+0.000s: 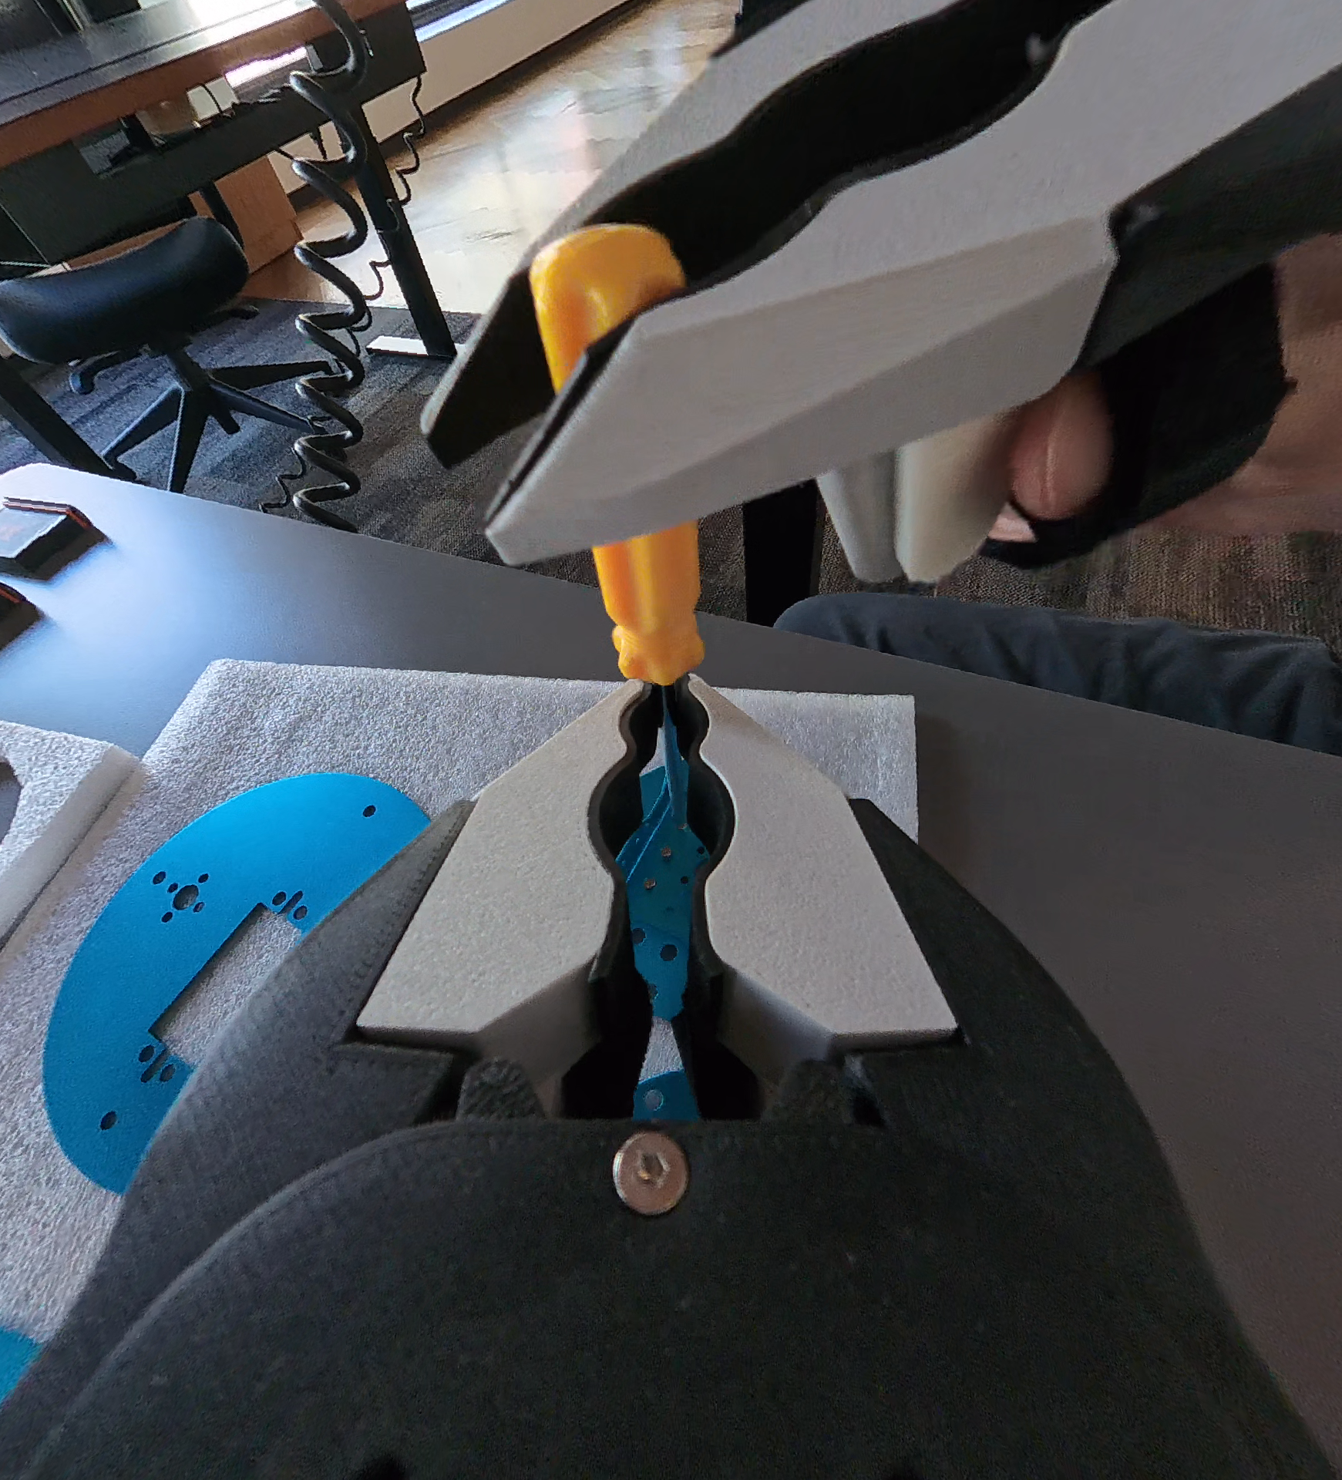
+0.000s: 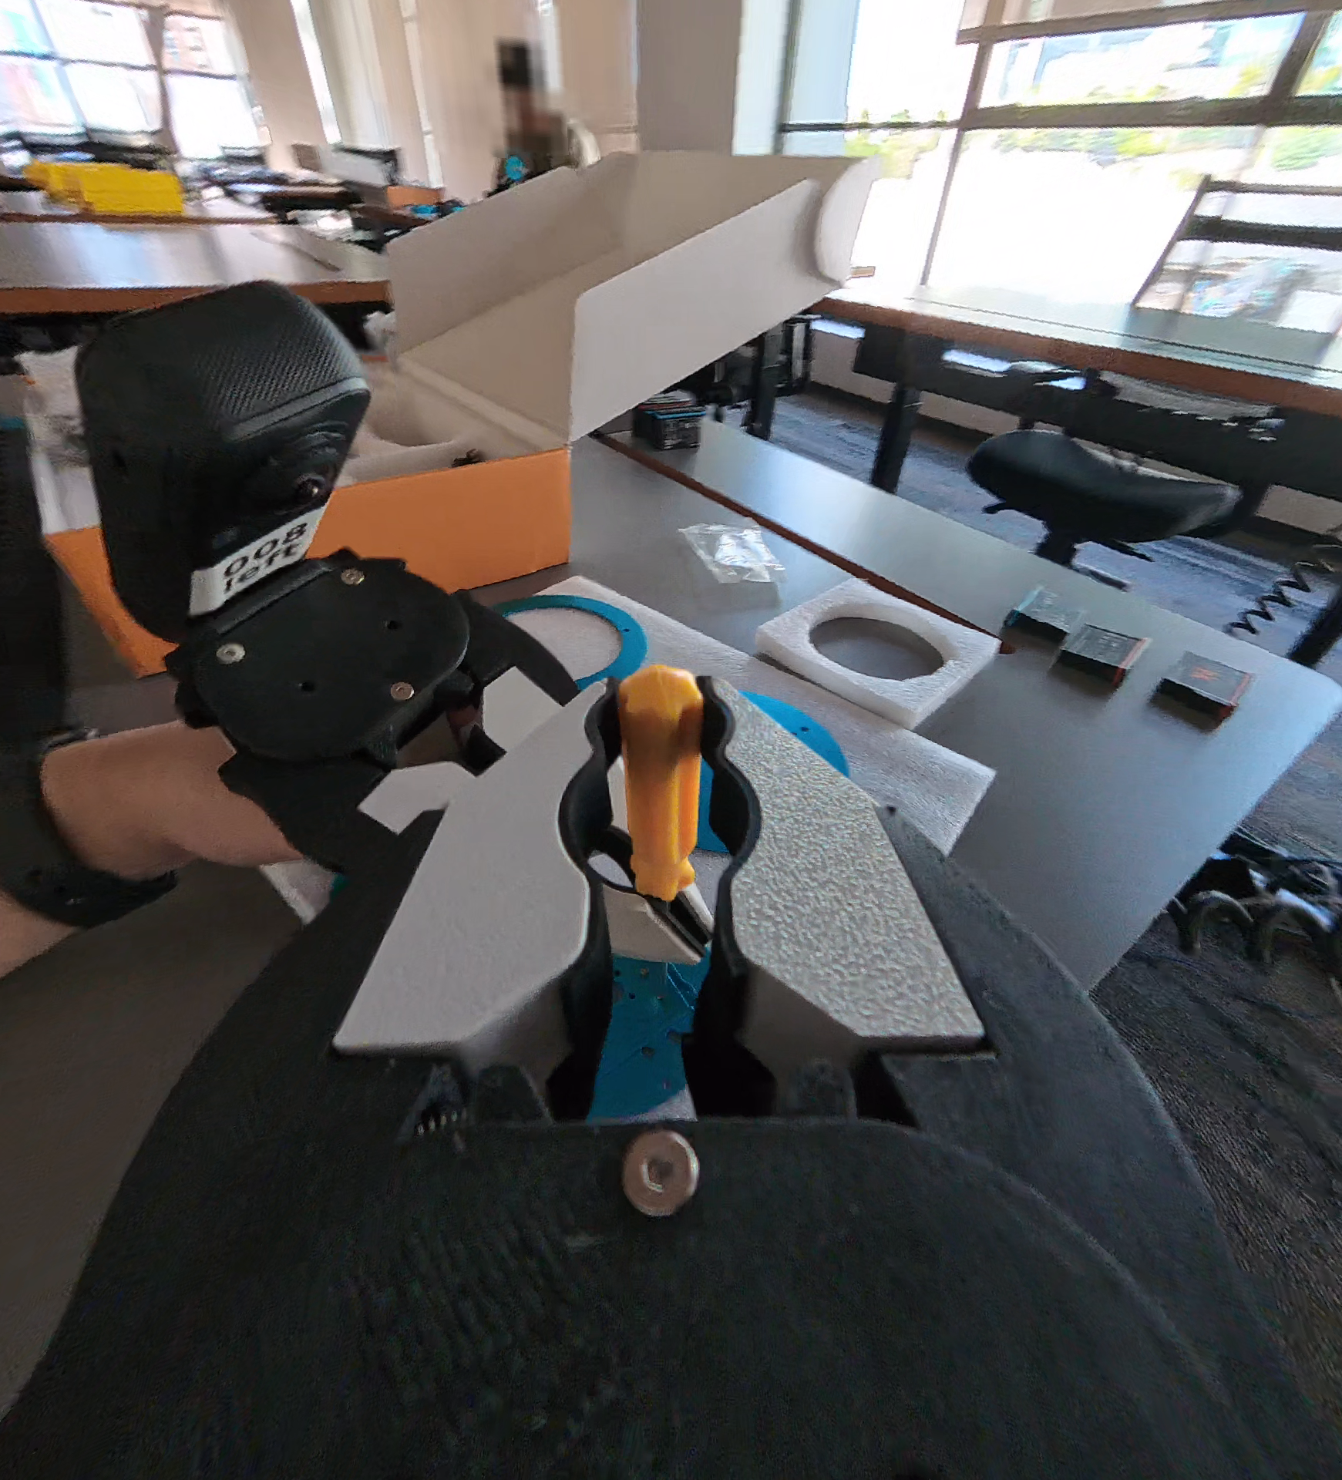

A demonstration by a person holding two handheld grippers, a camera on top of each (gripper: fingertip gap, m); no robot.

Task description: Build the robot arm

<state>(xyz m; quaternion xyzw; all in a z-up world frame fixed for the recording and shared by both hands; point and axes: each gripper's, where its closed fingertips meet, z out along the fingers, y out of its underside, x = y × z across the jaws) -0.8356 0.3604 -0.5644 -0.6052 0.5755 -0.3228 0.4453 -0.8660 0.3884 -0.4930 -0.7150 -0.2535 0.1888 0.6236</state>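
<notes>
orange screwdriver (image 1: 619, 400) tip hidden btwn left gripper (image 1: 663, 693) fingers

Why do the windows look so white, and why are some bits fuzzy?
Right wrist view: sunlight overexposes the big windows, and the far desks, black stool and picture edges are blurred and bent by the wide lens, while the orange plastic screwdriver handle stays fairly sharp. Left wrist view: the wooden floor shows window glare, and the bare hand is fuzzy.
</notes>
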